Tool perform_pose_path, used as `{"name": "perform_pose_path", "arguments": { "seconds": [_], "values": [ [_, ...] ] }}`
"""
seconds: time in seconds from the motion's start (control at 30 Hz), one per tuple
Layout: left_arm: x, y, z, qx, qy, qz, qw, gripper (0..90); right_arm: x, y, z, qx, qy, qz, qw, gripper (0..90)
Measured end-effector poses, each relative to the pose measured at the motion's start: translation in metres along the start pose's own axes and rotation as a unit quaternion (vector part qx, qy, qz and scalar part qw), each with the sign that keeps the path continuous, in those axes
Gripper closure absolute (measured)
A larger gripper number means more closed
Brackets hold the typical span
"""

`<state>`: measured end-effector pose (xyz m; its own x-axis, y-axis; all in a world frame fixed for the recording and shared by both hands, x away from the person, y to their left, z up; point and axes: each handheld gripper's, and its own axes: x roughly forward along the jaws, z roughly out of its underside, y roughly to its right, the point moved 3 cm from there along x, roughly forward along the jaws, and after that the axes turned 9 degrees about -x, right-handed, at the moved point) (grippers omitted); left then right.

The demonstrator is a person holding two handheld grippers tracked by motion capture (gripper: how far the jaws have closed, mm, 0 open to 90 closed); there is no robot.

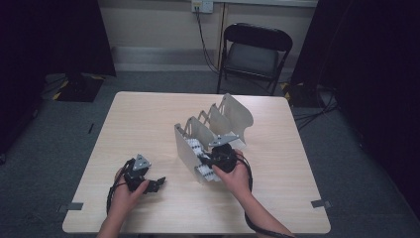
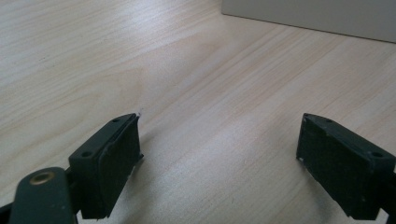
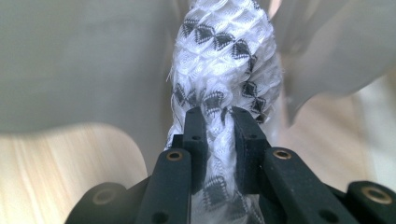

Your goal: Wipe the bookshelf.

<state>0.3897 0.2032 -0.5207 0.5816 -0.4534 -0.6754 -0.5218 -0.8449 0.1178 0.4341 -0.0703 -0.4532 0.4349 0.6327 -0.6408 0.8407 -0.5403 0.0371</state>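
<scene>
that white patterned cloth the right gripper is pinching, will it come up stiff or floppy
Probably floppy: the white patterned cloth bunches and puckers between the right gripper jaws. Likely light, being thin woven fabric. It may drag on the grey rack dividers beside it.

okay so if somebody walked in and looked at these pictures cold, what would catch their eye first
Probably the right gripper, its jaws pinched on a white cloth with black diamond marks at the near end of the grey slotted rack in the middle of the wooden table. Next, the left gripper held low over bare wood with its jaws wide apart and nothing between them.
</scene>
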Motion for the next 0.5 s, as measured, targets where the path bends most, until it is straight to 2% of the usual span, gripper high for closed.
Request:
{"name": "perform_pose_path", "arguments": {
  "seconds": [0.1, 0.27, 0.37, 0.43, 0.5],
  "values": [
    [0.000, 0.000, 0.000, 0.000, 0.000, 0.000, 1.0000, 13.4, -0.017, 0.004, -0.019, 0.000, 0.028, 0.009, 0.9996, 78.2],
    [0.000, 0.000, 0.000, 0.000, 0.000, 0.000, 1.0000, 13.3, -0.039, 0.015, -0.051, 0.005, 0.071, 0.031, 0.9969, 78.2],
    [0.000, 0.000, 0.000, 0.000, 0.000, 0.000, 1.0000, 13.3, -0.037, 0.018, -0.058, -0.001, 0.063, 0.044, 0.9971, 78.1],
    [0.000, 0.000, 0.000, 0.000, 0.000, 0.000, 1.0000, 13.4, -0.030, 0.018, -0.055, -0.006, 0.049, 0.050, 0.9975, 78.2],
    [0.000, 0.000, 0.000, 0.000, 0.000, 0.000, 1.0000, 13.4, -0.021, 0.017, -0.049, -0.001, 0.038, 0.048, 0.9981, 78.2]
  ]
}}
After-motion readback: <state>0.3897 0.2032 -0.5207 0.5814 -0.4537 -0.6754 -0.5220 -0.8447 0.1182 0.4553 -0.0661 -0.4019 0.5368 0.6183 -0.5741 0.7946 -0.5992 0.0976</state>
